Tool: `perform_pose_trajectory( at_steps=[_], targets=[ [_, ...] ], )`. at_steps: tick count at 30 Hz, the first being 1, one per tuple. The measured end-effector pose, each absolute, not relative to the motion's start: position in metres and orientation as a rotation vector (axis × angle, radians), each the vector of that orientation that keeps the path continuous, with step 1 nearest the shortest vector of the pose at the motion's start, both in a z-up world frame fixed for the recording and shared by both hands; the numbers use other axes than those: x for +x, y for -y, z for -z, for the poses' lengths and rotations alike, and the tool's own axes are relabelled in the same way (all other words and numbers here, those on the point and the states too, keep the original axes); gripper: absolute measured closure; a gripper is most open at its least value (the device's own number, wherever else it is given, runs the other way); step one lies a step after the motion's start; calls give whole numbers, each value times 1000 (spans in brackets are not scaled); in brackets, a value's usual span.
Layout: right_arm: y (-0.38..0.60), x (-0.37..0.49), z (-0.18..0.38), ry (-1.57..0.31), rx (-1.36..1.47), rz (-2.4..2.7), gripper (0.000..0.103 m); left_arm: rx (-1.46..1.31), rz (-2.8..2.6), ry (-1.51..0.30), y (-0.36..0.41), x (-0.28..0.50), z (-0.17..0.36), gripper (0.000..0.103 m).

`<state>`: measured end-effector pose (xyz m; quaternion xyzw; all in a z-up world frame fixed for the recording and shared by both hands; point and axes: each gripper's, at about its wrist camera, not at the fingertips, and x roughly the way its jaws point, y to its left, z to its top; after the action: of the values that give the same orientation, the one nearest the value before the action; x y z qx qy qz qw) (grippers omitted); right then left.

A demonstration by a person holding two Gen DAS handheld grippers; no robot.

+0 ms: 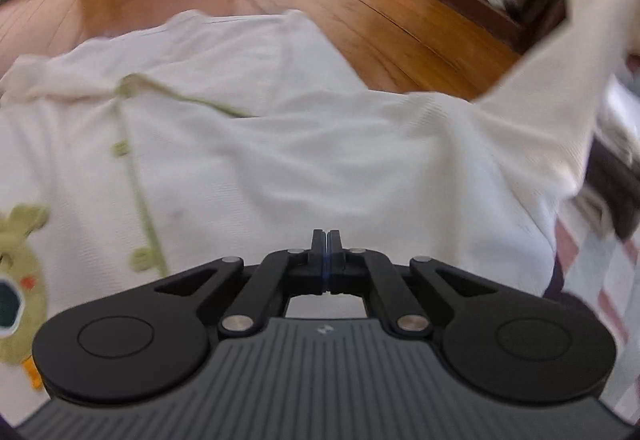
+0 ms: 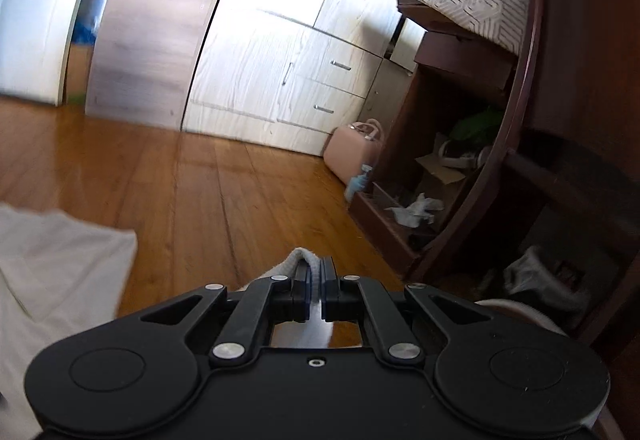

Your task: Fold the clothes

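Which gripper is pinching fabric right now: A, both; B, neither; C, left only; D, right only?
D: the right gripper has white cloth clamped between its fingers, while the left gripper is shut on nothing above the garment.

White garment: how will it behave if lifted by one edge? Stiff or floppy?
Likely floppy: the white garment lies creased, and the part lifted at right drapes from a raised corner. Probably light: the right gripper holds a thin fold pinched shut. It may sag and unfold under a single grip.

A pink bag (image 2: 354, 152) leans against white drawers (image 2: 320, 80) on wood floor (image 2: 200, 192).
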<state>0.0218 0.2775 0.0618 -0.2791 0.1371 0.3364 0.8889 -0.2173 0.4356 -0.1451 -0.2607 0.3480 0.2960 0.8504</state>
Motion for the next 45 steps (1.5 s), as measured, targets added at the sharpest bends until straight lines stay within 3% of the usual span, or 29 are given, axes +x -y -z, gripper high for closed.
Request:
perform_pose_trajectory(
  at_steps=[3, 6, 8, 10, 11, 12, 13, 16, 20, 23, 26, 28, 38, 41, 42, 43, 45],
  targets=[
    [-282, 16, -74, -333, -700, -633, 99, -581, -566, -721, -433, -221, 143, 103],
    [-285, 29, -85, -540, -617, -562, 99, -612, -483, -696, -426, -212, 143, 98],
    [-299, 56, -71, -593, -567, -539, 99, -613, -439, -687, -420, -203, 145, 84],
    [-316, 86, -45, -607, -557, -512, 98, -573, -422, -689, -409, -191, 149, 63],
    [-324, 103, -26, -592, -573, -498, 94, -536, -425, -706, -402, -186, 152, 62],
    [-329, 118, -5, -594, -600, -478, 79, -506, -424, -731, -396, -183, 156, 61],
    [-332, 131, 12, -610, -630, -446, 74, -489, -419, -749, -391, -181, 157, 61],
    [-306, 147, 37, -696, -528, -384, 72, -453, -410, -780, -380, -182, 163, 53],
    [-254, 132, 20, -651, -298, -558, 52, -429, -395, -790, -376, -175, 163, 53],
    [-219, 113, 12, -633, -223, -631, 49, -413, -385, -778, -370, -167, 161, 53],
    [-198, 95, 15, -622, -215, -711, 49, -387, -344, -762, -365, -154, 159, 56],
    [-209, 78, 29, -582, -387, -782, 49, -335, -290, -803, -356, -139, 157, 69],
    [-287, 31, 107, -265, -1156, -884, 49, -361, -291, -867, -356, -129, 176, 67],
    [-303, 38, 127, -249, -1279, -832, 56, -403, -287, -857, -362, -137, 180, 65],
    [-303, 36, 125, -266, -1278, -834, 71, -405, -285, -854, -363, -138, 181, 65],
    [-303, 39, 116, -296, -1229, -843, 98, -406, -283, -851, -363, -139, 181, 65],
    [-301, 45, 96, -359, -1111, -859, 97, -408, -283, -842, -364, -140, 182, 64]
  ],
)
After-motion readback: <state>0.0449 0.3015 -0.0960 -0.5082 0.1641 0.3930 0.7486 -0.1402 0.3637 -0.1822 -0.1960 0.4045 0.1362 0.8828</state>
